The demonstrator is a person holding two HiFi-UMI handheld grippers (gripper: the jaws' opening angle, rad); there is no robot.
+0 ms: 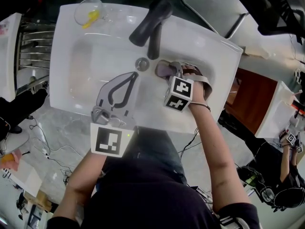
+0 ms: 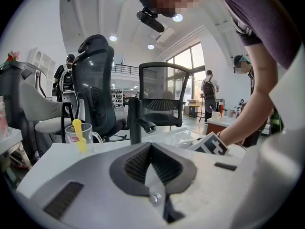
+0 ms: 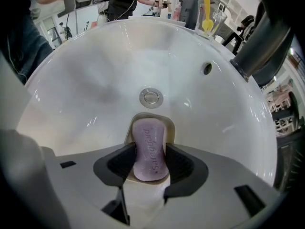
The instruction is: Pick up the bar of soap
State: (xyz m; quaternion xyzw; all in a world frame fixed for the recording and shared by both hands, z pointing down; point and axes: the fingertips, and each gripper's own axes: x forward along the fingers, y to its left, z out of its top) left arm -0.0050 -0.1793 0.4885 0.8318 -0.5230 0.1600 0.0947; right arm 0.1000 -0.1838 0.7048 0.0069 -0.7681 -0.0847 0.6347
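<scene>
Forearm angled down into the sink [image 3: 95, 70], right tool [image 3: 150, 162] clamps the soap bar [image 3: 149, 140]; left tool [image 2: 151, 148] hovers closed

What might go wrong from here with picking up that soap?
The right gripper pinches the bar of soap near one end, on its rounded sides; it may squirt out and slide toward the drain. The soap dish under it might stick and lift along, then drop into the sink.
</scene>
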